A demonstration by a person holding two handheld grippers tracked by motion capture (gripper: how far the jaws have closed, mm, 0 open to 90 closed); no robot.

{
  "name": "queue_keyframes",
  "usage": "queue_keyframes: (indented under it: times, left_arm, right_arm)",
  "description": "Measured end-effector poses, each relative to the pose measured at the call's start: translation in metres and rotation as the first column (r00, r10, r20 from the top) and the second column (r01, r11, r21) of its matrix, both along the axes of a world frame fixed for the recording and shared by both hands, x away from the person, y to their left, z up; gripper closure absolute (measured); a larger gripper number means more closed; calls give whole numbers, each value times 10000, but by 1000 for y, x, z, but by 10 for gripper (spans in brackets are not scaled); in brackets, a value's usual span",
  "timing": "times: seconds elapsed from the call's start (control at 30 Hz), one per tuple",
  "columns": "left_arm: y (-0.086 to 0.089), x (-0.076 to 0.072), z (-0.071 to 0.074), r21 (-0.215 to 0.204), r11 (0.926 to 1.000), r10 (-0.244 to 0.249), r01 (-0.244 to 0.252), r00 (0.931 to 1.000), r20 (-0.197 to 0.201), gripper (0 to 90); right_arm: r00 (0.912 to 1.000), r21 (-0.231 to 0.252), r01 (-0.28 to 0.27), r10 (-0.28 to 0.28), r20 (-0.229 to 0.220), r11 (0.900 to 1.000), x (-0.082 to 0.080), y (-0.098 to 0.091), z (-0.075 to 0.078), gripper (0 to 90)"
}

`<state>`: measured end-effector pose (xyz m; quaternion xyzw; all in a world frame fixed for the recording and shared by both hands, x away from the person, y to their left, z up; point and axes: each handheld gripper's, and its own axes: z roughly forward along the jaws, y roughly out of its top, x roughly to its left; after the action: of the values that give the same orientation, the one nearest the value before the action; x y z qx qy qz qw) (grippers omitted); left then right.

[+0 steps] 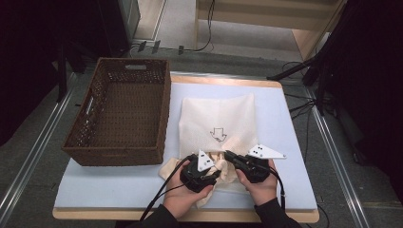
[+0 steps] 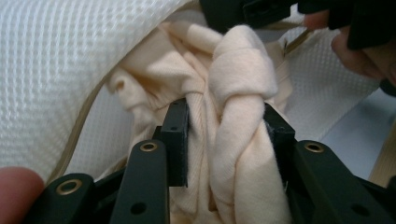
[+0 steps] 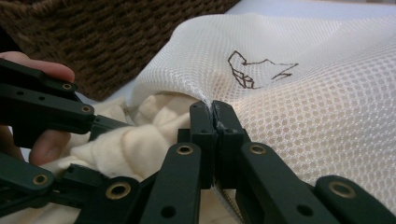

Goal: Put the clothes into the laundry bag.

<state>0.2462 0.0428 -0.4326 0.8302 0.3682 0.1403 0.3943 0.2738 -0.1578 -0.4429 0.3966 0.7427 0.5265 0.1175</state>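
On the pale blue surface [image 1: 119,185], one brown wicker basket [image 1: 121,114] is standing at the left, just beside one white mesh bag [image 1: 216,121] whose open mouth is facing the person. One cream garment [image 2: 233,140], twisted and bunched, is lying half in that mouth, its long axis running from the left tongs [image 1: 215,172] into the bag. The left tongs [image 2: 226,130], the nearer of the two pairs, are being held partly closed, pads pressing the twisted cloth from both sides. The right tongs [image 3: 214,123] are being kept fully closed on the bag's hem, lifting the mouth open.
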Motion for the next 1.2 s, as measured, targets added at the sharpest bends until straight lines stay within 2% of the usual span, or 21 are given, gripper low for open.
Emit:
queue_keyframes:
  times: [0.03,0.07,0.1,0.13,0.17,0.2,0.23,0.33,0.37,0.47,0.57,0.67,0.7,0.73,0.8,0.87,0.93,1.0,1.1,1.13,1.2]
  left_arm:
    - [0,0,0,0,10000,0,0,10000,0,622]
    - [-1,1,3,-215,9987,468,-466,9989,94,625]
    - [-1,1,3,-215,9987,468,-466,9989,94,627]
    - [0,6,0,-525,9904,1286,-1279,9916,99,628]
    - [1,9,-3,-588,9839,1696,-1689,9855,72,628]
    - [1,9,-3,-588,9839,1696,-1689,9855,72,627]
    - [1,15,-11,-717,9695,2357,-2346,9718,69,624]
    - [-2,20,-20,-564,9723,2258,-2267,9739,-213,582]
    - [-3,20,-20,-557,9834,1717,-1729,9848,-251,549]
    - [4,13,-12,-805,9912,1048,-1054,9944,-126,414]
    - [14,8,-6,-1033,9915,819,-795,9965,191,316]
    - [16,10,-8,-939,9929,726,-726,9974,-34,278]
    - [12,13,-15,-755,9955,544,-577,9975,-451,274]
    - [12,13,-15,-755,9955,544,-577,9975,-451,282]
    - [2,16,-26,-370,9981,455,-487,9955,-837,300]
    - [-3,16,-28,-53,9972,744,-749,9950,-672,386]
    - [-5,16,-27,45,9962,873,-872,9944,-592,509]
    - [-9,17,-22,211,9917,1278,-1269,9907,-474,580]
    - [-9,21,-20,80,9857,1687,-1685,9841,-559,608]
    - [-7,26,-20,-269,9724,2295,-2319,9706,-728,616]
    - [-2,32,-22,-721,9498,2957,-3046,9487,-1119,616]
  right_arm:
    - [10000,0,0,0,0,10000,0,0,0,885]
    - [10000,101,-4,4,87,9999,-1,-1,3,885]
    - [9999,124,-3,1,129,9999,-1,-2,4,885]
    - [9999,167,22,-24,133,9999,-1,-4,5,885]
    - [10000,222,27,-28,55,9997,-1,-4,5,885]
    - [10000,222,27,-28,55,9997,-1,-4,5,885]
    - [10000,157,-28,27,17,9999,0,-4,5,885]
    - [10000,-40,-21,21,-21,10000,0,-3,3,885]
    - [10000,-64,2,-2,-10,10000,0,-4,2,885]
    - [9999,-85,157,-157,-12,9998,2,-7,1,885]
    - [9996,-25,282,-282,-15,9996,3,-10,1,885]
    - [9995,-12,317,-317,-28,9995,4,-11,1,884]
    - [9994,-27,331,-331,-70,9994,5,-9,0,885]
    - [9995,-25,312,-312,-83,9995,5,-8,0,885]
    - [9996,-32,262,-262,-94,9997,4,-6,0,885]
    - [9998,-19,204,-204,-82,9998,4,-5,-1,885]
    - [9998,-15,165,-165,-76,9999,3,-4,-1,885]
    - [9999,41,115,-114,-73,9999,2,-4,0,885]
    - [10000,92,84,-85,3,9999,1,-5,1,885]
    - [10000,155,27,-29,78,9999,-1,-6,5,885]
    - [9999,212,16,-19,145,9998,-3,-6,9,885]
